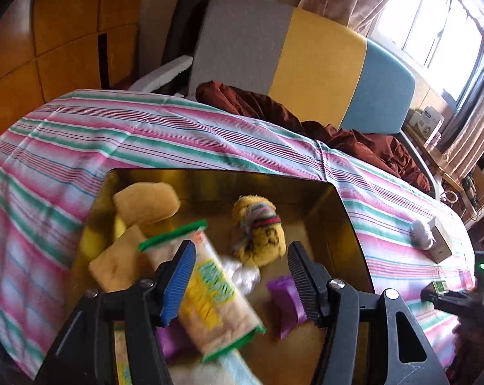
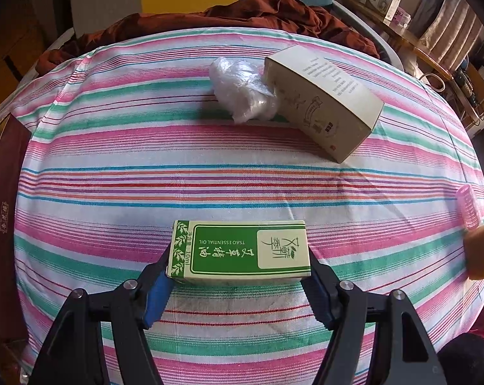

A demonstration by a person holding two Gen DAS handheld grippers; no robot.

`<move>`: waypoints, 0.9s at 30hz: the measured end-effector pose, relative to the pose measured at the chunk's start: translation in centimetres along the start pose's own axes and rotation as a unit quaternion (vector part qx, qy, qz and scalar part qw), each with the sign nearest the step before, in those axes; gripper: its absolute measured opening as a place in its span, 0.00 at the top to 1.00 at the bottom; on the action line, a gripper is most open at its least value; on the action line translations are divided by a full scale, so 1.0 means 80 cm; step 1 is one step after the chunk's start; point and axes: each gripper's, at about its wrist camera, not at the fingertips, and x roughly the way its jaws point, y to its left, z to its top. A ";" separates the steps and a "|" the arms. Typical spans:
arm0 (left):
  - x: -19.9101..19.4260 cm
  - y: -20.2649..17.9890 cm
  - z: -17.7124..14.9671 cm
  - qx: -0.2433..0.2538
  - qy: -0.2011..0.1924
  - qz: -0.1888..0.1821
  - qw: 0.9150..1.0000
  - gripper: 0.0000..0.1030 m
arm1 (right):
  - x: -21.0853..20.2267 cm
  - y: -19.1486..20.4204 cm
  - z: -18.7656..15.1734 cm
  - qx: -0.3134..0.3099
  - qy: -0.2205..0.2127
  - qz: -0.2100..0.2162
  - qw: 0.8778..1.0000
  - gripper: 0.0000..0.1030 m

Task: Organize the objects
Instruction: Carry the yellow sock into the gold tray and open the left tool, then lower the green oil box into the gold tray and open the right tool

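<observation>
Right wrist: green box crosswise

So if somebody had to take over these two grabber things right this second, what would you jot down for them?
Left gripper: open above the gold tray, nothing gripped; a green-edged snack packet lies below it.
Right gripper: shut on the green essential oil box, low over the striped cloth.
Done: the tray also holds sponges, a yellow plush toy and purple packets.
Left: the oil box, the plastic bag, the beige carton, the pink roller and a brown block are still on the cloth.
</observation>
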 end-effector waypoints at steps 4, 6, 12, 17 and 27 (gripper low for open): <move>-0.035 0.013 -0.028 0.003 -0.016 0.003 1.000 0.40 | -0.007 0.023 -0.008 -0.034 -0.007 0.011 0.999 0.30; -0.048 0.020 -0.040 0.002 -0.021 0.005 1.000 0.40 | -0.013 0.040 -0.012 -0.058 -0.012 0.020 0.998 0.30; -0.071 0.033 -0.066 0.007 -0.029 0.022 0.999 0.40 | -0.082 0.107 -0.019 -0.097 -0.080 0.090 0.988 0.30; -0.082 0.046 -0.074 -0.002 -0.038 0.027 0.999 0.40 | -0.142 0.205 -0.034 -0.214 -0.134 0.140 0.958 0.30; -0.100 0.063 -0.081 0.001 -0.051 0.038 0.998 0.38 | -0.117 0.331 -0.080 -0.422 -0.104 0.114 0.893 0.30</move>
